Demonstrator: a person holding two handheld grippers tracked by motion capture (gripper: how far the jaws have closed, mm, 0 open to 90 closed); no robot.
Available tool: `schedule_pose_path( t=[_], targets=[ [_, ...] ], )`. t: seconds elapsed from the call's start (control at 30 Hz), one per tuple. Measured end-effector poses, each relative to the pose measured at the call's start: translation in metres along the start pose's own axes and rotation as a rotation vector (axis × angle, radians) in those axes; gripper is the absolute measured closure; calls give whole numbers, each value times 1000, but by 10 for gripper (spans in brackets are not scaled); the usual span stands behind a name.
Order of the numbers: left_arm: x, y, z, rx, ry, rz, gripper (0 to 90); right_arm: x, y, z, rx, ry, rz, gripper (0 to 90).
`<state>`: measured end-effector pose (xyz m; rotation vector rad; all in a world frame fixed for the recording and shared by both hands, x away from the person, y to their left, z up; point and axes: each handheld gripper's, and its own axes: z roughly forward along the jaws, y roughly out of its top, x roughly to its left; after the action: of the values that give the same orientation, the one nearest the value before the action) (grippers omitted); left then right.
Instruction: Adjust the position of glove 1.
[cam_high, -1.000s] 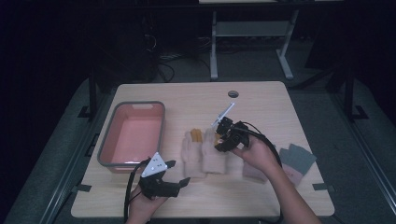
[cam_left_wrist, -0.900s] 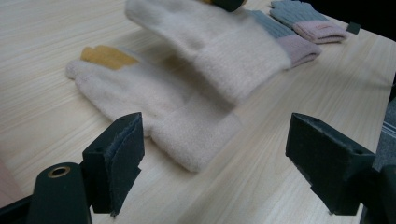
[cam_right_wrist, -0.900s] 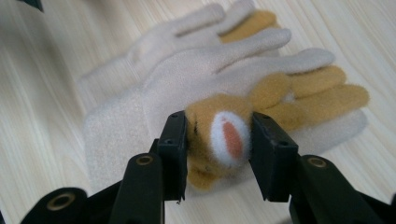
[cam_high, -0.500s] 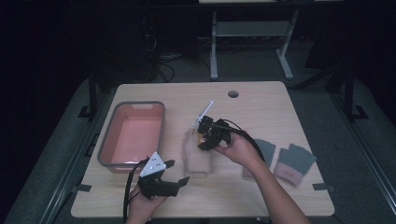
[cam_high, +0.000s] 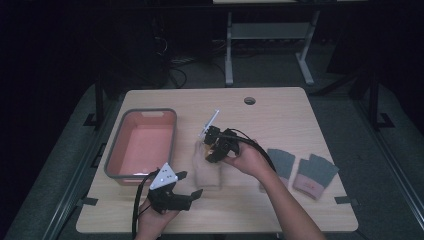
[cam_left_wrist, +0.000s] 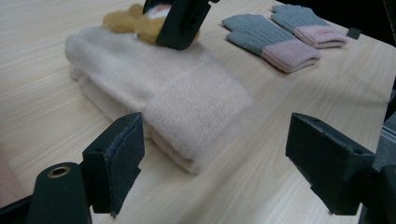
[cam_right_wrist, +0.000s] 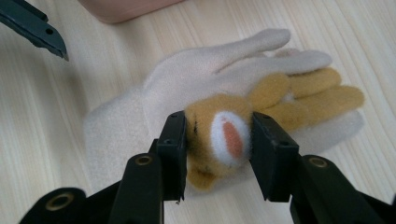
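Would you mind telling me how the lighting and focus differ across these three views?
High view: dim, with a dark room around the lit table. Left gripper view: bright and even, cream gloves fairly sharp, the near tongs soft. Right gripper view: bright, the mustard glove between the tongs crisp, no glare.

no readable text, labels, brands or numbers anywhere
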<state>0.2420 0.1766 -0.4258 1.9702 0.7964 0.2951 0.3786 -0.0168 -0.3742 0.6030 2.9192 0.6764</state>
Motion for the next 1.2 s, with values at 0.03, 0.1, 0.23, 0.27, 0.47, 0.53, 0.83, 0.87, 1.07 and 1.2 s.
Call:
schedule_pose_path(
  t=[0.03,0.1,0.23,0.27,0.47,0.53,0.83,0.87,1.07,1.2],
  targets=[
    [0,0,0,0,0,-2,194,0,1,1,3,0,-1,589],
    [0,0,0,-5,-1,-6,195,1,1,3,9,2,1,589],
    [-1,0,0,-5,-1,-2,195,-1,0,11,28,-1,1,587],
    [-1,0,1,-5,0,-2,195,-2,-1,13,31,-1,6,585],
    [-2,0,3,0,0,-6,196,-6,-8,26,37,22,37,557],
    [-2,0,3,5,-1,-9,196,-7,-12,30,39,27,48,536],
    [0,-2,11,21,2,-63,199,-8,-25,20,-45,32,134,375],
    [0,-2,11,18,4,-70,202,-8,-28,20,-52,34,140,374],
    [-3,0,14,42,43,-121,216,-7,-33,18,-73,22,155,376],
    [2,1,21,64,27,-196,259,-6,-30,22,-70,21,145,414]
  ],
)
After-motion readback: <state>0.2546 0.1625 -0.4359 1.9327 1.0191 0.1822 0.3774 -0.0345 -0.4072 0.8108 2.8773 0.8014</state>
